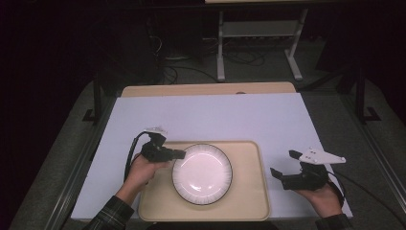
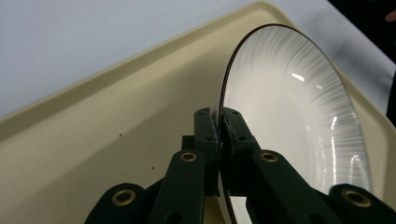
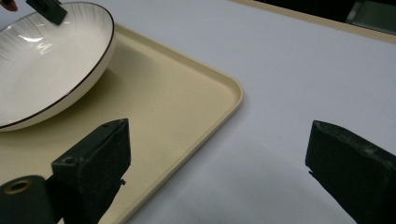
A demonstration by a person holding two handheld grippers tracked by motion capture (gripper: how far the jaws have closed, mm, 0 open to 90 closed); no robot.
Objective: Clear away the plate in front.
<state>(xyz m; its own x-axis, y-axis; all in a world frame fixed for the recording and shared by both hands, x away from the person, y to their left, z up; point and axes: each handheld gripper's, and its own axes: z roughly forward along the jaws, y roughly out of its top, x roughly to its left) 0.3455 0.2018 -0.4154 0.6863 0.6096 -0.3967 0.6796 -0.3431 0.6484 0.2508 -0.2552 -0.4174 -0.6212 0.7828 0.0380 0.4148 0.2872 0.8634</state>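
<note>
Left gripper [image 1: 179, 154] is clamped on the left rim of the plate [image 1: 202, 173], jaws pinched tight with the thin rim sandwiched between them; the left gripper view shows one pad on the outer face of the rim and the other on the inner, ribbed side of the plate [image 2: 289, 107]. The plate is white with a dark edge line and fine radial ribs, sitting inside the beige tray [image 1: 249, 201], roughly centred, slightly toward the tray's left half. In the right gripper view the plate [image 3: 46, 60] looks tipped, its near edge raised off the tray [image 3: 177, 102] floor with shadow underneath; can't tell whether the far side touches down. The tray lies on the pale sheet [image 1: 215, 115] covering the table, near the person's edge. Right gripper [image 1: 282, 165] is held off the tray's right side, well apart from the plate, jaws spread wide with nothing between them, just bare sheet [image 3: 280, 93] and the tray corner below. Right hand [image 1: 321, 194] grips it from underneath, with the grey three-cornered plate on top.
</note>
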